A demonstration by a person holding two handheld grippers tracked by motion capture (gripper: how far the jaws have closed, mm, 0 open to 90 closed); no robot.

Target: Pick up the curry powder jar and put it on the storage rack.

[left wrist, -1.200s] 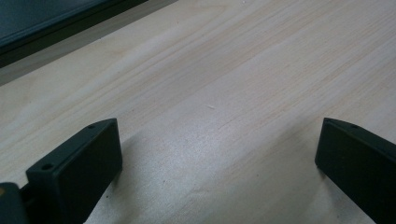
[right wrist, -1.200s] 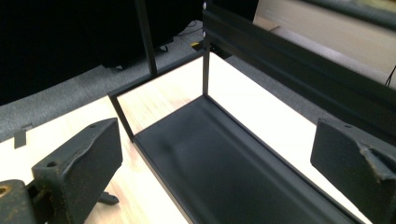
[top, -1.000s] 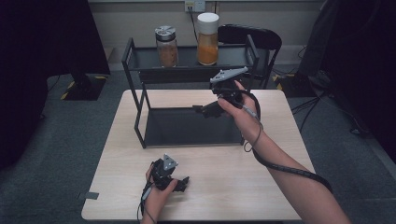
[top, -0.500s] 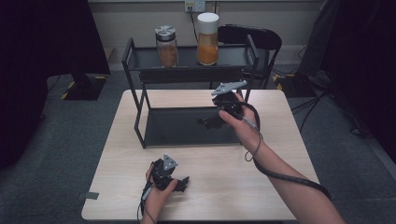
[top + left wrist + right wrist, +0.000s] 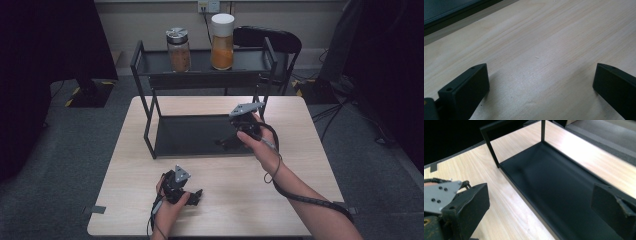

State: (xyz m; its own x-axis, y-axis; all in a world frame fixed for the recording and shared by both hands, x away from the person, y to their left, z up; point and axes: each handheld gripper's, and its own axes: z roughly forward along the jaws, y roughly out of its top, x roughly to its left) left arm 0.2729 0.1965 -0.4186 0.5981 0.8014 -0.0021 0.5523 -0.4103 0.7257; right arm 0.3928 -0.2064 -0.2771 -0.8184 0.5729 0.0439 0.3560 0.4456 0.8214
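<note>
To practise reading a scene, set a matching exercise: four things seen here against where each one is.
Things:
1. white-lid jar
2. metal-lid jar
3. left tongs
4. right tongs

Places:
A. low on the bare table, near its front edge
B. over the rack's lower shelf
C. top shelf, left jar
D. top shelf, right jar

Pairs: 1-D, 2-C, 3-A, 4-B

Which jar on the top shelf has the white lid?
The taller jar with orange contents, on the right. The shorter jar to its left has a silver metal lid.
</note>
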